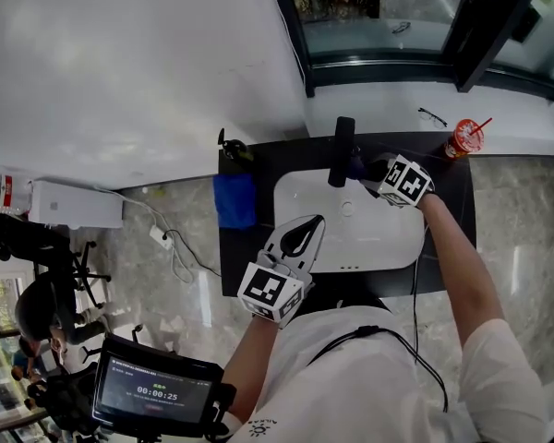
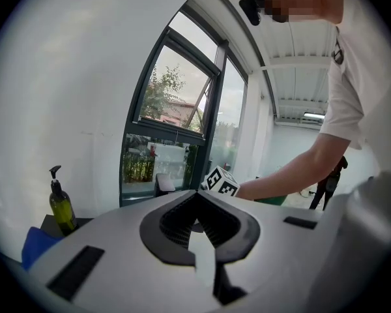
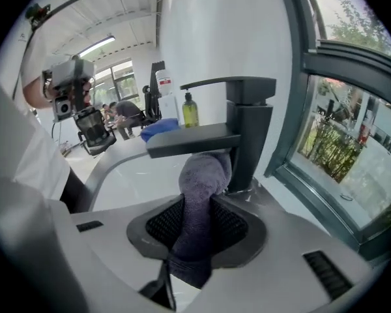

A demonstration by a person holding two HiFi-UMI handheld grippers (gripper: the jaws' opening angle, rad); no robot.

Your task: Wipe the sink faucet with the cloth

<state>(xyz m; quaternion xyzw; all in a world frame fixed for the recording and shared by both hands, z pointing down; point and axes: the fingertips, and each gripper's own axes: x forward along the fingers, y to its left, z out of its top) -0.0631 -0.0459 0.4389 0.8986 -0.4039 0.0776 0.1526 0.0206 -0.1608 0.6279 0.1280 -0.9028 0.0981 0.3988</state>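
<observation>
Closest to the person's body, at the near left, a small dark screen (image 1: 157, 390) shows a running timer. Just beyond it, the left gripper (image 1: 316, 221) hangs over the near rim of a white sink (image 1: 369, 238). Its jaws are closed together at the tips with nothing between them, and it touches nothing.

The sink is set into a dark worktop (image 1: 235, 247). A blue towel (image 1: 234, 201) lies on the worktop just left of the basin.

At the far side of the basin, the right gripper (image 3: 199, 201) reaches in from the right, angled downward. Its jaws are clamped on a grey-purple cloth (image 3: 205, 175). The cloth bulges out past the jaw tips as a rounded wad. This wad presses up against the underside of the flat spout of the black faucet (image 3: 247, 122), right beside the faucet's square upright column. The spout sticks out over the basin toward the person.

Farther back, at the far left corner of the worktop, stands a green soap bottle (image 2: 60, 207) with a black pump. At the far right corner stands a red cup (image 1: 463, 138) with a straw. Beyond the worktop, a dark-framed window (image 1: 388, 17) fills the far wall on the right, and plain white wall covers the left.
</observation>
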